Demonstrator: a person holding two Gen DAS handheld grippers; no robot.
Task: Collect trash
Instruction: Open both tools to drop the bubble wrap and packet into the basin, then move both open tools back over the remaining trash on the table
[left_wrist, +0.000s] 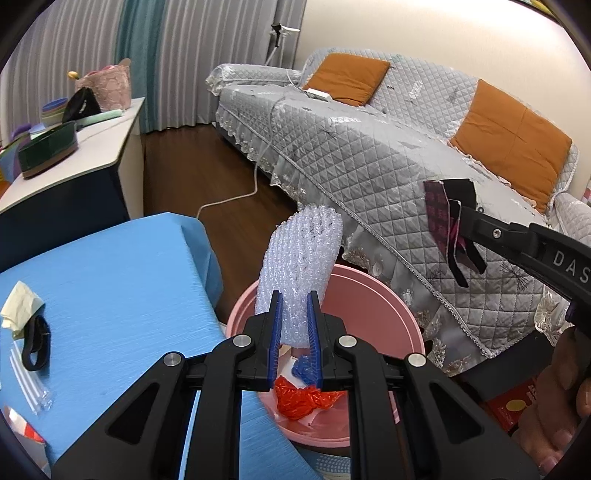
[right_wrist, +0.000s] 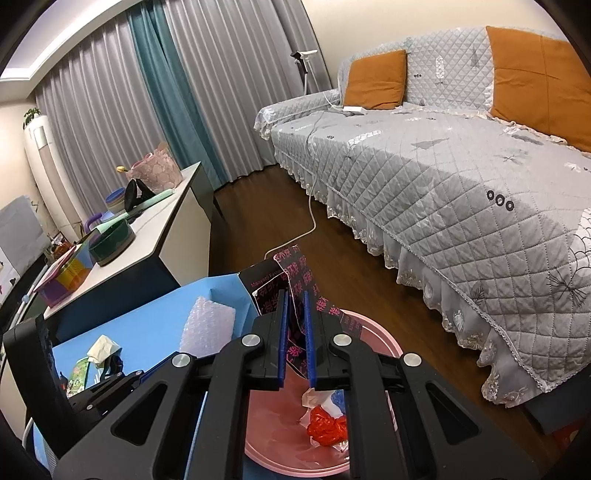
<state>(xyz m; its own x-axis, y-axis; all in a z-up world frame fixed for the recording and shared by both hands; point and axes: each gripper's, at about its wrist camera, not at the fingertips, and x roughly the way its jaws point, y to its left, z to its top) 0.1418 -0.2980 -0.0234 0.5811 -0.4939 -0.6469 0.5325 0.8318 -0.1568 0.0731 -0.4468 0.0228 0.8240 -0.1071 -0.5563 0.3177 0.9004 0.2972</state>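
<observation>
My left gripper (left_wrist: 295, 301) is shut on a sheet of clear bubble wrap (left_wrist: 301, 258) and holds it upright over the pink bin (left_wrist: 373, 306). My right gripper (right_wrist: 296, 301) is shut on a black wrapper with pink print (right_wrist: 295, 273), above the same pink bin (right_wrist: 380, 339). That wrapper (left_wrist: 443, 218) and the right gripper's fingers (left_wrist: 480, 227) show at the right of the left wrist view. The bubble wrap (right_wrist: 208, 328) shows left of the right gripper. Red plastic (left_wrist: 303, 400), a blue scrap and white paper lie in the bin.
The blue table (left_wrist: 110, 295) at the left holds a yellowish paper wad (left_wrist: 20, 308), a black band (left_wrist: 35, 343), and a clear wrapper (left_wrist: 29, 384). A grey quilted sofa (left_wrist: 388, 166) stands right of the bin. A white cabinet (left_wrist: 92, 147) with clutter stands behind.
</observation>
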